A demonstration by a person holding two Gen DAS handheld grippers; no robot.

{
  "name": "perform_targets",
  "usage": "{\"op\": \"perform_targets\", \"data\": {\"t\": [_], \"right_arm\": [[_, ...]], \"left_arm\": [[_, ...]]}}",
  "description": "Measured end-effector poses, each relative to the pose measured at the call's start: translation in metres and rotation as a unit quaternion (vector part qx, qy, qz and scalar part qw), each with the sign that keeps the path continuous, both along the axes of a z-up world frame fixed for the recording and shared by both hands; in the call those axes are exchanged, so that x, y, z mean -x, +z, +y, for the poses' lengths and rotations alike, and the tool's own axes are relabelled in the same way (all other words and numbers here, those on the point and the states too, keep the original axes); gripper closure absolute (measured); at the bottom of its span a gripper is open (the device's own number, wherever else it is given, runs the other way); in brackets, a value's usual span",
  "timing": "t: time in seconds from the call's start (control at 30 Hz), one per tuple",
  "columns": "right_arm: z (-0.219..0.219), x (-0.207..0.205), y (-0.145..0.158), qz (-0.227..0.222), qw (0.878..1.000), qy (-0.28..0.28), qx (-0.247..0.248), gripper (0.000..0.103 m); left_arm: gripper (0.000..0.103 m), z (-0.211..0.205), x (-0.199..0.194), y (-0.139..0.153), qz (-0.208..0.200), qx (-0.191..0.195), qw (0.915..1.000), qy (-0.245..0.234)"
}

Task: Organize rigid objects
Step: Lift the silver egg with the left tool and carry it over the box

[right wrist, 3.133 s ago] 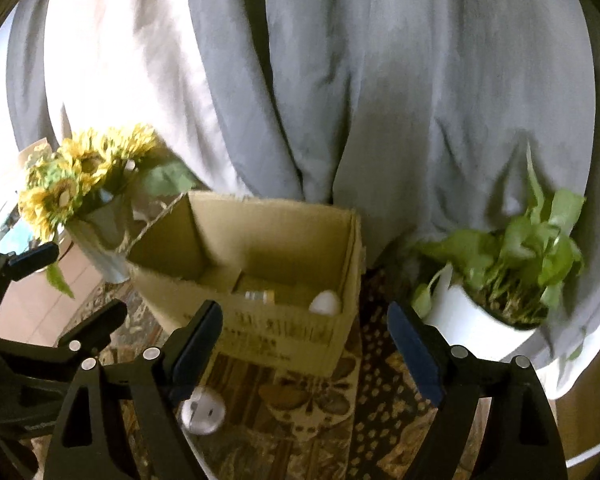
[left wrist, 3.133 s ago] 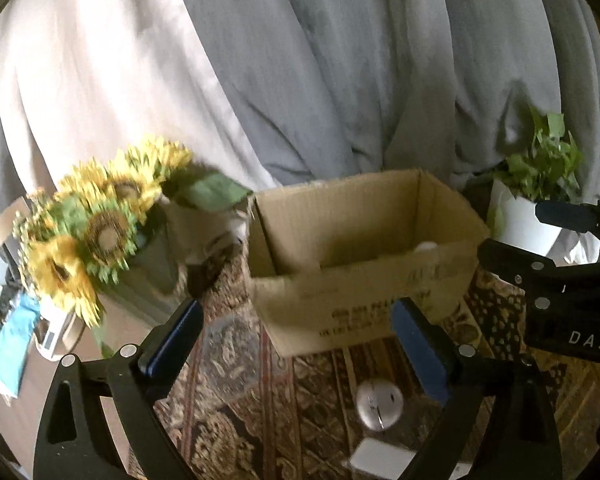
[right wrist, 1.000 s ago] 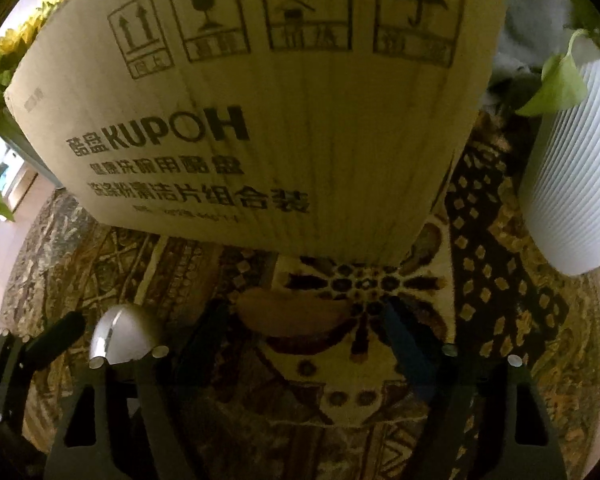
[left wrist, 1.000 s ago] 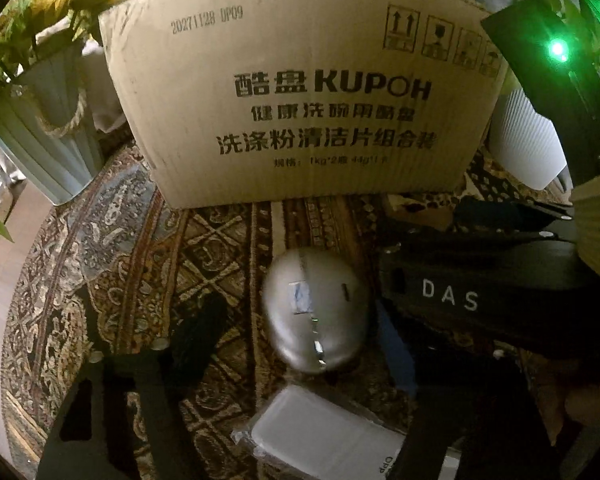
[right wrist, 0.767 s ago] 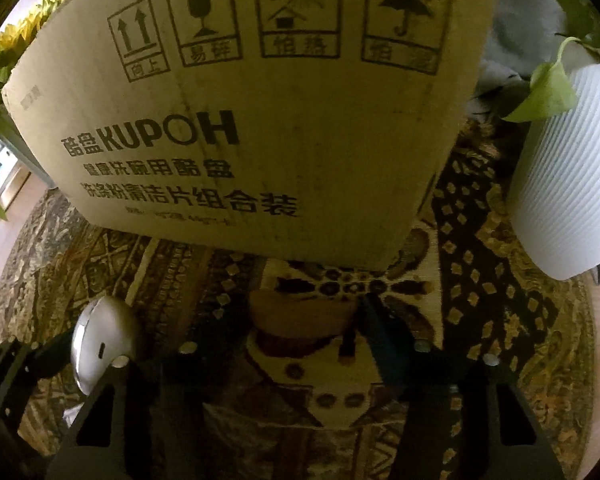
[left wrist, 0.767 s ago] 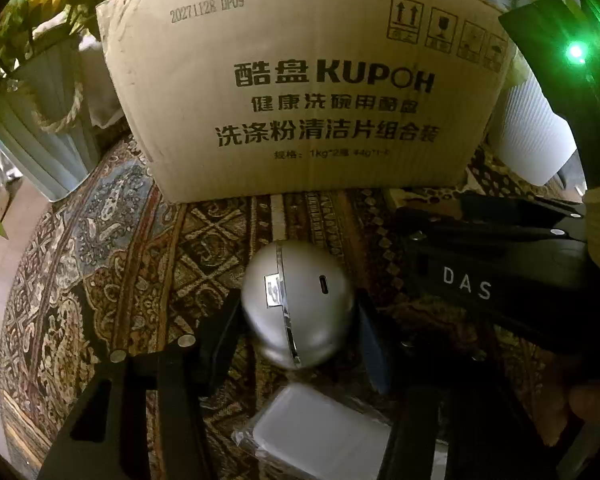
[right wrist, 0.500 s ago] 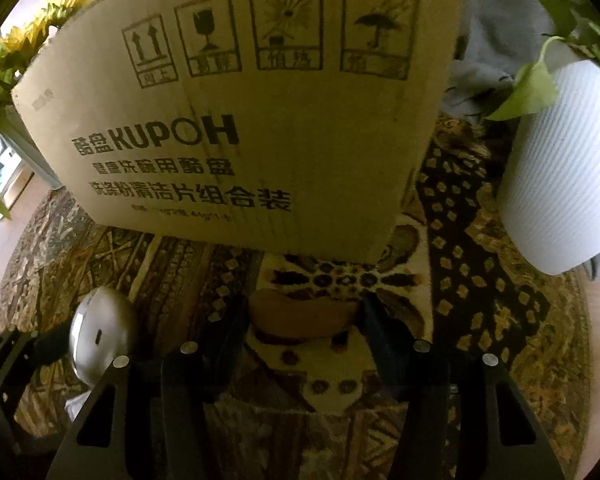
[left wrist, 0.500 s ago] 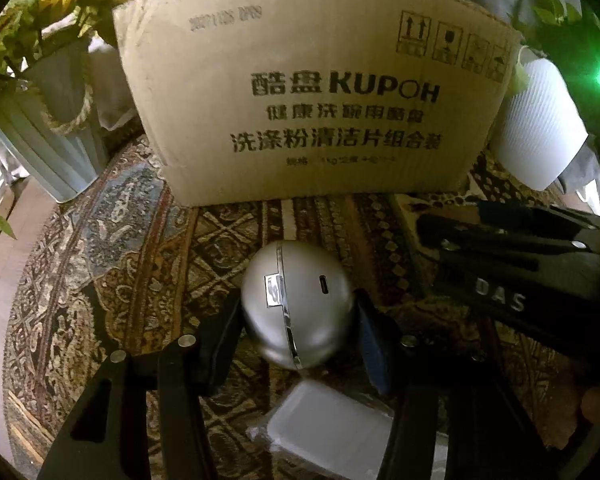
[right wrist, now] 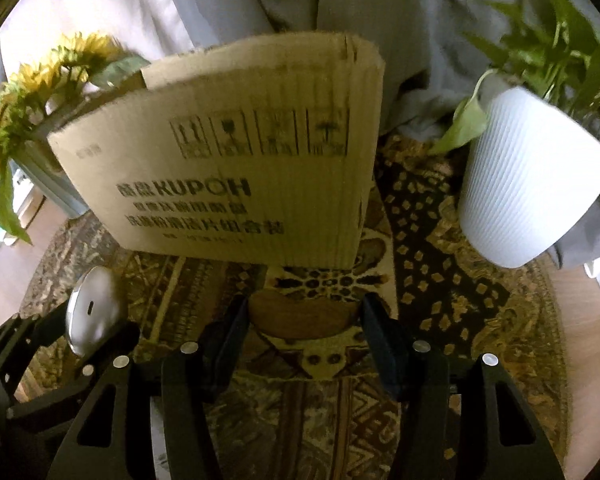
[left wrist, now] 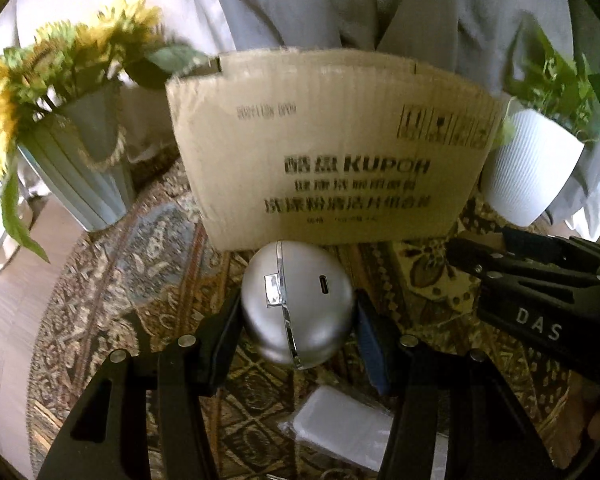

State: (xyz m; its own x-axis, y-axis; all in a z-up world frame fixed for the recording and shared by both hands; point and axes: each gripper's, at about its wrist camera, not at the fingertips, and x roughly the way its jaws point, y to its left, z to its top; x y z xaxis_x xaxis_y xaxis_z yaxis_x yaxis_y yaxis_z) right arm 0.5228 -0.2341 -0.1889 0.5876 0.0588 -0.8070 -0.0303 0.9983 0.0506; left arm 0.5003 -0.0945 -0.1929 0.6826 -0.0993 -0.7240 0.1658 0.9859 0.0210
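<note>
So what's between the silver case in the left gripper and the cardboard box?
Only patterned rug. In the left wrist view, nothing stands between the silver case and the cardboard box.

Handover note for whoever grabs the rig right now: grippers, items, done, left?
Left gripper: shut on the silver egg-shaped case, in front of the cardboard box.
Right gripper: shut on the brown oval piece, also short of the box.
Done: both items gripped.
Left: both go into the box; the white packet is still on the rug. Box contents not visible from here.
</note>
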Motion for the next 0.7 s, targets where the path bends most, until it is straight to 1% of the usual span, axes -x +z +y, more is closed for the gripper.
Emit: {"op": "perform_targets", "data": {"t": [0.3, 0.57, 0.7], "right_arm": [[0.003, 0.011, 0.038, -0.034, 0.999, -0.01, -0.012, 0.045], [0.009, 0.02, 0.07, -0.073, 0.997, -0.011, -0.015, 0.045], [0.012, 0.025, 0.087, -0.095, 0.995, -0.012, -0.013, 0.045]], "left_arm": [[0.05, 0.01, 0.011, 0.034, -0.041, 0.005, 0.9992, 0.001], [0.05, 0.016, 0.022, 0.068, -0.088, 0.004, 0.9961, -0.002], [0.05, 0.017, 0.025, 0.083, -0.104, 0.01, 0.9945, -0.005]]}}
